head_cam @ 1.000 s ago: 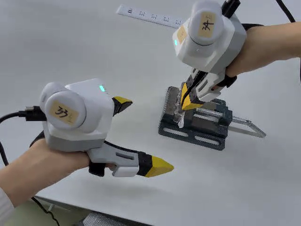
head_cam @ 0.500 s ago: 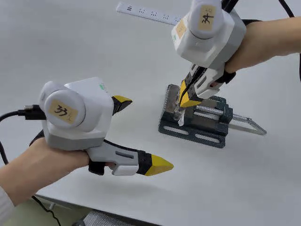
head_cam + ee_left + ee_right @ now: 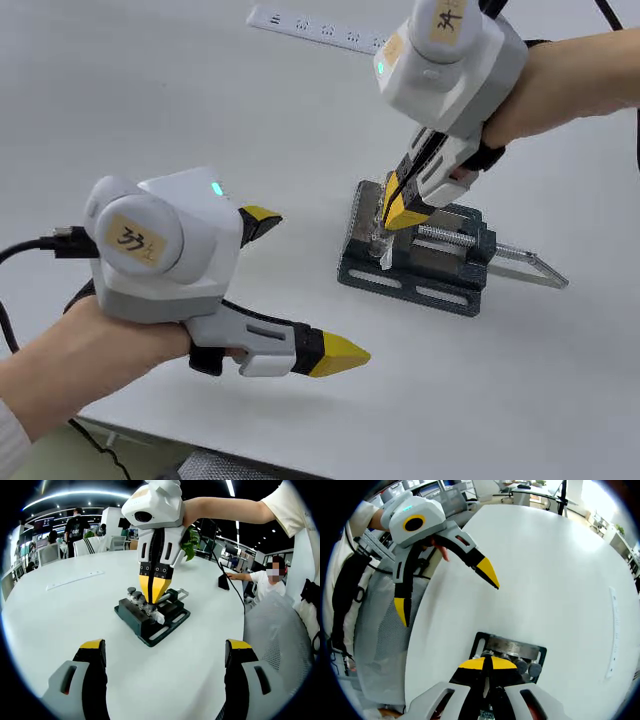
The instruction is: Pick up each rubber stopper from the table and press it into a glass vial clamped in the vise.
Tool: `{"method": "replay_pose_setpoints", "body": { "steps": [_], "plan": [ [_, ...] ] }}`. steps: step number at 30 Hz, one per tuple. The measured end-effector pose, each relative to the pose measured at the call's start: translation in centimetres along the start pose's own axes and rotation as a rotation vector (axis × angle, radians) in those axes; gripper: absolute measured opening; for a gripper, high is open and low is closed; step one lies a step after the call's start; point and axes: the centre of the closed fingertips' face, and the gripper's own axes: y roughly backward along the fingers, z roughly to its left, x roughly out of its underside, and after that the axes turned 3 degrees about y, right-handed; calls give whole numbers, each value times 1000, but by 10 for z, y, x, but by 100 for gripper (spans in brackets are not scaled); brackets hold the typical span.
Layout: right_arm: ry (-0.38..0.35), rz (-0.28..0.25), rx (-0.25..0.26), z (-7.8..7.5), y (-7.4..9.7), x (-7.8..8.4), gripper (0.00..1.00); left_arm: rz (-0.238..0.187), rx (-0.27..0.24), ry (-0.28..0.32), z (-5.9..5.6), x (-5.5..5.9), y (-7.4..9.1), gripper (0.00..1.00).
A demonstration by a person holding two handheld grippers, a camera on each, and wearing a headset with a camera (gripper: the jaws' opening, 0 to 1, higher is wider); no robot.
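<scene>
Right claw (image 3: 400, 212) first: its yellow tips are pressed together and point down at the vise (image 3: 412, 272), just above the mouth of a glass vial (image 3: 379, 246) clamped at the vise's left end. From the head view the tips seem to meet with nothing between them, though a small stopper could be hidden there and I can't say for sure. Left claw (image 3: 303, 283) hovers spread wide and empty over the desk (image 3: 200, 110), well apart from the vise.

In the left gripper view the vise is a dark block with a row of vials standing upright in it. Two of them, just beside the right claw, carry dark grey round stoppers (image 3: 132, 590), while the vial under the tips shows clear glass.

As for handling, I judge a rubber stopper to be light, soft and grippy, so it will give under a pinch. I would take it across its sides near the top, leaving the lower part free to enter the neck. The vial looks thin, stiff and brittle. Any push should run straight down its axis, since a sideways load could crack it or tilt it in the clamp.
</scene>
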Motion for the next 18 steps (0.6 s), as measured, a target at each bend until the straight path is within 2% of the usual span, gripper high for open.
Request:
{"method": "replay_pose_setpoints", "body": {
  "steps": [2, 4, 5, 7, 10, 12, 13, 15, 18],
  "plan": [
    [-27, 1, 2, 1, -1, 0, 0, 0, 0, 0, 0, 0, 0, 99],
    [58, 2, 3, 1, -1, 0, 0, -2, -1, 2, 0, 0, 0, 99],
    [14, 6, 10, 1, -1, 1, 0, -1, 0, 2, 0, 0, 0, 99],
    [37, 9, 16, 1, -2, 0, 0, 0, 1, 1, 0, 0, 0, 99],
    [52, 36, 30, -1, -4, 0, 0, 1, 4, 1, -1, 0, -1, 99],
    [96, 67, 36, -2, -5, 1, 0, 2, 7, 1, -2, 0, -1, 99],
    [82, 78, 41, -1, -6, -1, 0, 3, 9, 1, -2, 0, -2, 99],
    [105, 101, 48, 0, -6, -2, 0, 1, 9, 3, -1, 0, -2, 99],
    [102, 115, 48, 0, -6, -2, 0, 1, 11, 1, 0, 0, -4, 99]
  ]
}}
